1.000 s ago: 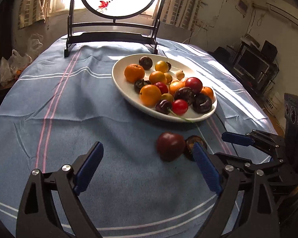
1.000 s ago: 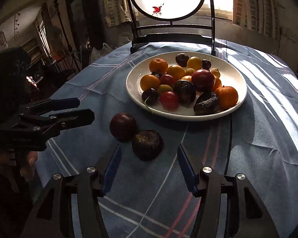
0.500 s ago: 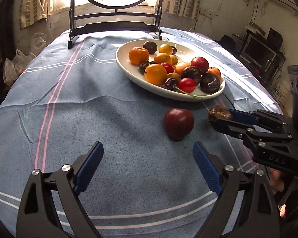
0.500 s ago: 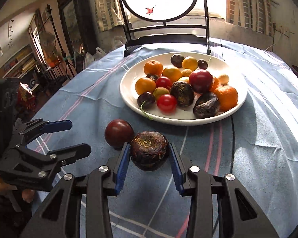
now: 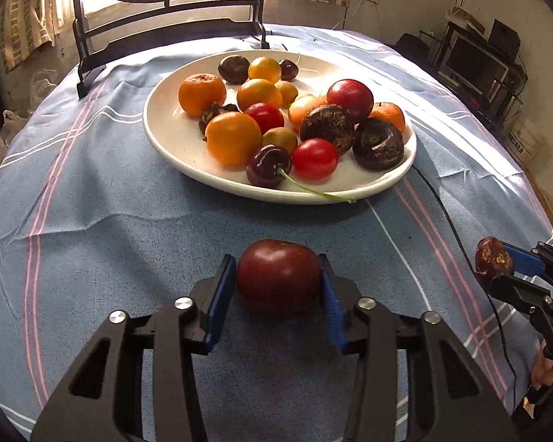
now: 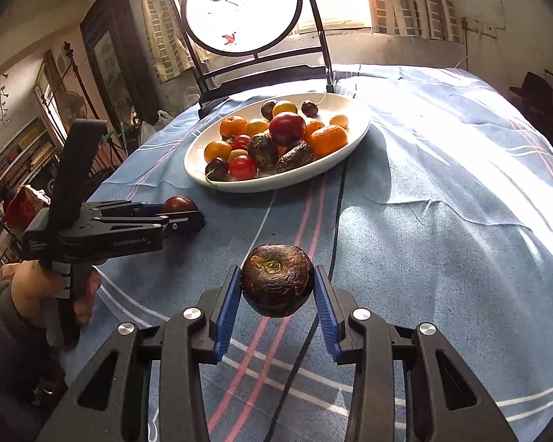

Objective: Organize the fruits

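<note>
Both loose fruits gripped, ready for the white oval plate (image 5: 166, 140).
Left hand-held gripper (image 5: 278, 287) clamping smooth dark-red plum (image 5: 278, 276); right hand-held gripper (image 6: 278, 291) clenching wrinkled brown-black fruit (image 6: 278, 283), lifted off table.

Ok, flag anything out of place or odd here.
Nothing spilled or damaged. One cherry has its green stem trailing over the white plate rim. Both off-plate fruits are gripped: dark red plum left, wrinkled brown fruit right.

Plate (image 5: 166, 136) of fruit behind both tools
</note>
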### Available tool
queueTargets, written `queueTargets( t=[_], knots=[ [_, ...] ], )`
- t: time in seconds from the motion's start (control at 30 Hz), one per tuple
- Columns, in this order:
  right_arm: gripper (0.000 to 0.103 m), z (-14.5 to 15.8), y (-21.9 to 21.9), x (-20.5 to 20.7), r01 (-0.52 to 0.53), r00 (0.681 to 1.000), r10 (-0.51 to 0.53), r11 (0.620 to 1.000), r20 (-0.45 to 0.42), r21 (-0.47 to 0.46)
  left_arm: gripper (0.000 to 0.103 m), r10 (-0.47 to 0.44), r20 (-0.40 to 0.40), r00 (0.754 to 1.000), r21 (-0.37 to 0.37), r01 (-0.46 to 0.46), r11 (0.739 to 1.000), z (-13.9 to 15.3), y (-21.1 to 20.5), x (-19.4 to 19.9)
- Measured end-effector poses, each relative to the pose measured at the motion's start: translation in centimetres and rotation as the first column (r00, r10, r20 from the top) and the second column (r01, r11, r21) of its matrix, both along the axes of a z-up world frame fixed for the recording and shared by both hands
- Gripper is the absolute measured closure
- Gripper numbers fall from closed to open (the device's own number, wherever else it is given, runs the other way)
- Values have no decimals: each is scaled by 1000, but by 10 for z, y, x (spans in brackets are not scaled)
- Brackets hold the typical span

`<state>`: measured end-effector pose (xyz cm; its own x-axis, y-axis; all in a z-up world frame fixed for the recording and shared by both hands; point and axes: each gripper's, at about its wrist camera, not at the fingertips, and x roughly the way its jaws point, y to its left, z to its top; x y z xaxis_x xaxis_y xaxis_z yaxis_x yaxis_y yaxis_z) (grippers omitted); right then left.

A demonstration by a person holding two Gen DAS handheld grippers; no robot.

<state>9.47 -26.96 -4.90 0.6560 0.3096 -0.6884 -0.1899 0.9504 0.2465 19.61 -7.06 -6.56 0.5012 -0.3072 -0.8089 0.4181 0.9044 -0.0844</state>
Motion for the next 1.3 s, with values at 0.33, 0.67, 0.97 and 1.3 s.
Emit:
queueTargets(
  t=[0.33, 0.67, 0.97, 1.3],
  knots=[
    [63, 35, 7, 21, -34, 998, 33, 999, 47, 26, 64, 35, 93, 995, -131, -22, 991, 44, 27, -20],
    [63, 82, 2, 156, 31, 997, -35, 998, 66, 56, 63, 94, 24, 995, -149, -90, 985, 65, 6, 88],
    [40, 48, -2, 199, 102, 994, -106, 986, 23, 134, 18, 208, -9, 978, -138, -207, 969, 46, 7, 120],
    [3, 66, 2, 66, 27, 993, -37, 995, 114, 92, 7, 172, 103, 980, -137, -157, 978, 73, 37, 4]
  ],
)
